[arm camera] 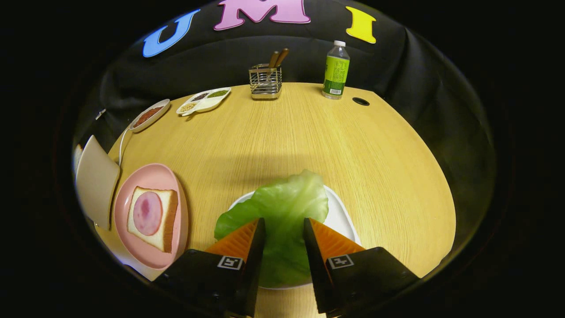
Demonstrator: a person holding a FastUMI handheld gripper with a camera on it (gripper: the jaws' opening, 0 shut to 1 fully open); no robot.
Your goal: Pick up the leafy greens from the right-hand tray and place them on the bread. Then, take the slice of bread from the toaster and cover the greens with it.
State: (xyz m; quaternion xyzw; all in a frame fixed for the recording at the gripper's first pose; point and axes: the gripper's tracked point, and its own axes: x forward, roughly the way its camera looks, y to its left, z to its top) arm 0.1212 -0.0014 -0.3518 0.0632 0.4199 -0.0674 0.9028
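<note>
A green lettuce leaf [282, 207] lies on a white tray [342, 218] on the wooden table. My gripper [284, 219] is open, with one finger on each side of the leaf's middle and the leaf running between them and beyond the tips. To the left of the fingers a pink plate [152, 174] holds a slice of bread [165, 216] topped with a round pink ham slice [147, 213]. A beige toaster [95, 181] stands just left of the plate; I cannot see its slots.
At the back of the table [287, 137] stand a wire utensil holder [265, 81] and a green-labelled bottle [336, 70]. A divided dish of grains [204, 100] and a small dish of red grains [149, 115] sit back left. A cable hole [360, 101] is near the bottle.
</note>
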